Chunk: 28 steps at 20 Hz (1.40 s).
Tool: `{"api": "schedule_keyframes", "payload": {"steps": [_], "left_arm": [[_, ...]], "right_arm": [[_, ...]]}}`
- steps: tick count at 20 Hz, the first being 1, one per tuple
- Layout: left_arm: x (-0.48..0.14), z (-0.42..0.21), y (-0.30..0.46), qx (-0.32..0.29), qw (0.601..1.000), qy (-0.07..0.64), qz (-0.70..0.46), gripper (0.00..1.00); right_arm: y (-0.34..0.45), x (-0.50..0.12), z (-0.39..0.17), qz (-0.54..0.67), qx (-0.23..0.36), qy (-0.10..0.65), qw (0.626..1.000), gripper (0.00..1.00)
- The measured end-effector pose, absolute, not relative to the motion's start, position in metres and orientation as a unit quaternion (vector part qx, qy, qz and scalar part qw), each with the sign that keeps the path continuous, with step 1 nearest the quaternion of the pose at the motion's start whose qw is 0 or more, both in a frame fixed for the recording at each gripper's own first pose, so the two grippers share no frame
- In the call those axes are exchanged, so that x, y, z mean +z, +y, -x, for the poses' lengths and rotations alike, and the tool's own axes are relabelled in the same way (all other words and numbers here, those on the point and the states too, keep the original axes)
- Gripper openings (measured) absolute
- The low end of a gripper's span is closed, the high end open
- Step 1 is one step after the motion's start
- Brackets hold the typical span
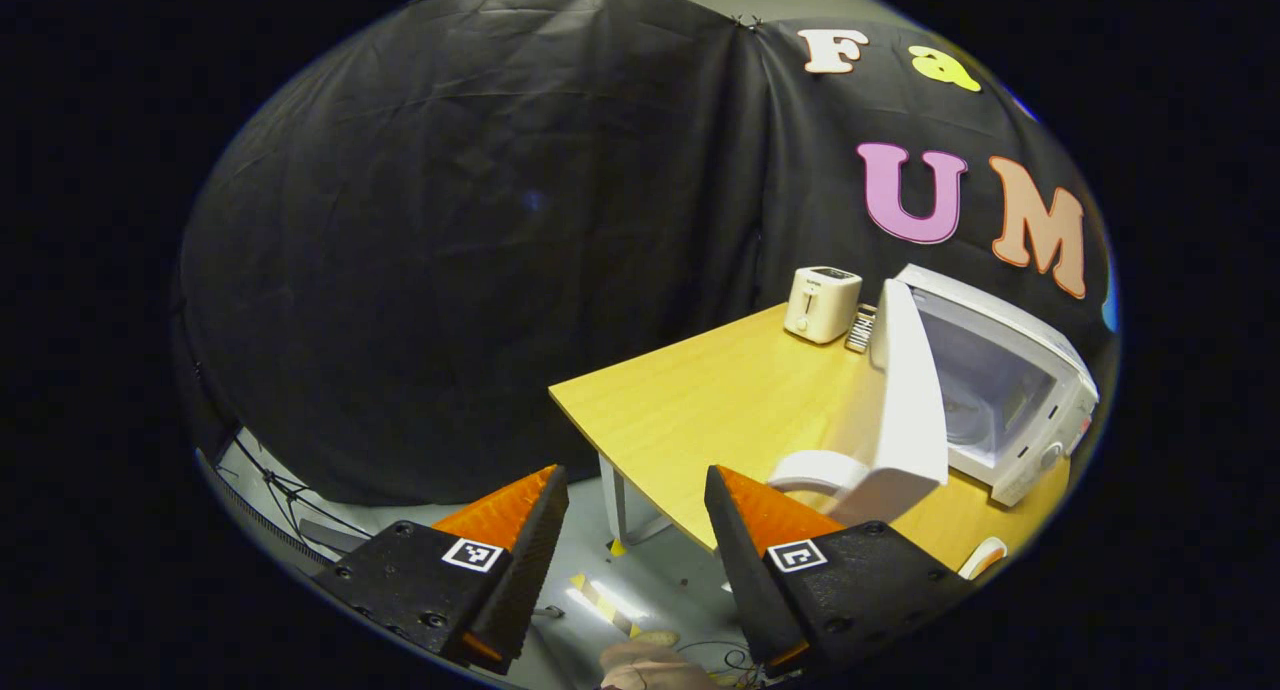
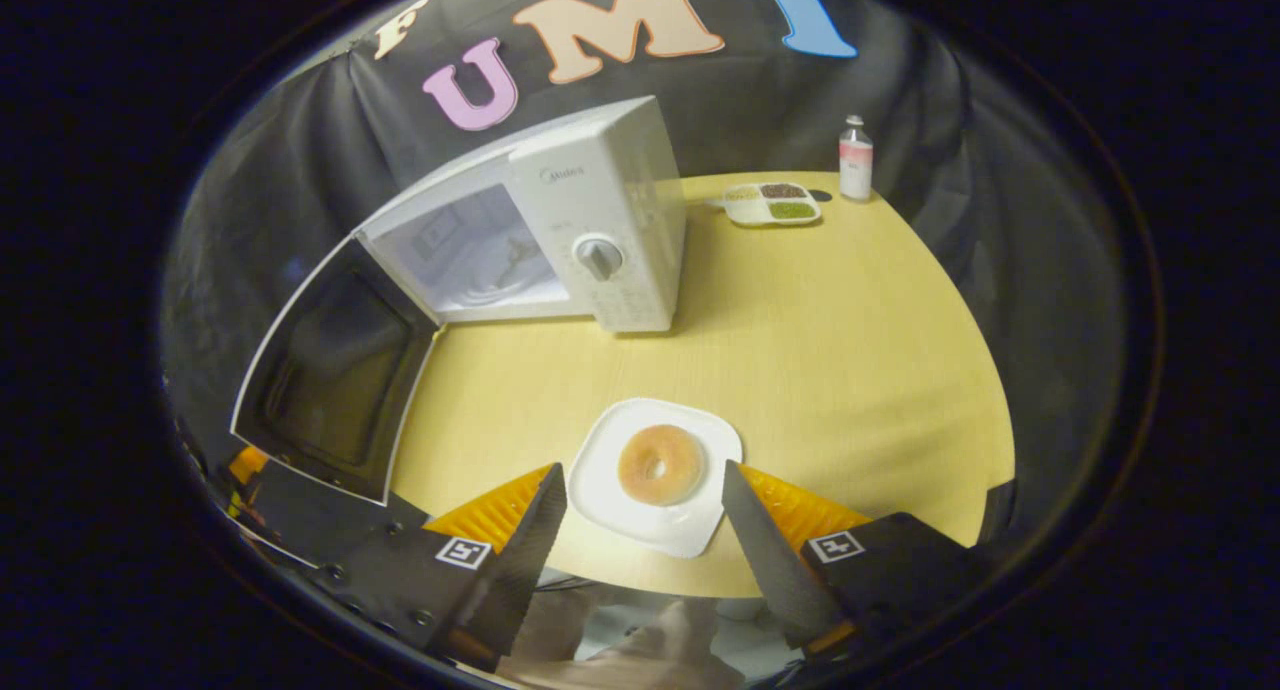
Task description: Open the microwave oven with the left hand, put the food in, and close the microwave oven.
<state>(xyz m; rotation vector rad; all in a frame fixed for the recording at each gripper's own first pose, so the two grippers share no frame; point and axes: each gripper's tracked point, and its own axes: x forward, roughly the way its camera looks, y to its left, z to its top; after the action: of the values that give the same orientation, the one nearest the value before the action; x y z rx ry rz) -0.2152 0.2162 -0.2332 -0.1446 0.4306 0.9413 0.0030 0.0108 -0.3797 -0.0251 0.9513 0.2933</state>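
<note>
Right gripper view showed your right hand-held gripper (image 2: 640, 515) spread wide around the plate (image 2: 655, 475) with its doughnut (image 2: 661, 464) on the bench (image 2: 850, 350), likely to lift it toward the open microwave (image 2: 590, 225), while the left hand-held gripper (image 1: 635, 515) hung released.

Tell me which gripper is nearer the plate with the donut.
Right. The right gripper is open with the plate just ahead, between its fingers. The left gripper is open off the table's corner, farther from the plate.
</note>
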Motion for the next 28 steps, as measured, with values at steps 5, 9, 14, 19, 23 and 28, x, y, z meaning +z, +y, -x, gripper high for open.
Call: {"api": "schedule_keyframes", "payload": {"steps": [5, 9, 14, 19, 23, 28], "left_arm": [[-0.186, 0.196, 0.243, 0.453, 0.876, 0.141, 0.082, 0.81], [-0.154, 0.152, 0.263, 0.424, 0.898, 0.110, 0.049, 0.81], [-0.139, 0.096, 0.271, 0.368, 0.924, 0.084, 0.054, 0.80], [-0.136, 0.054, 0.269, 0.310, 0.946, 0.081, 0.041, 0.80], [-0.136, 0.035, 0.263, 0.270, 0.959, 0.088, 0.026, 0.75], [-0.137, 0.024, 0.265, 0.245, 0.965, 0.092, 0.019, 0.80]], "right_arm": [[0.022, -0.421, -0.015, 0.018, 0.100, 0.487, 0.867, 0.99], [0.027, -0.446, -0.021, 0.031, 0.065, 0.501, 0.862, 0.99], [0.024, -0.463, -0.022, 0.059, 0.017, 0.500, 0.864, 0.99], [0.018, -0.468, -0.031, 0.059, -0.021, 0.496, 0.866, 0.98], [0.013, -0.477, -0.027, 0.055, -0.039, 0.507, 0.859, 0.92], [0.015, -0.480, -0.023, 0.061, -0.058, 0.502, 0.861, 0.75]]}}
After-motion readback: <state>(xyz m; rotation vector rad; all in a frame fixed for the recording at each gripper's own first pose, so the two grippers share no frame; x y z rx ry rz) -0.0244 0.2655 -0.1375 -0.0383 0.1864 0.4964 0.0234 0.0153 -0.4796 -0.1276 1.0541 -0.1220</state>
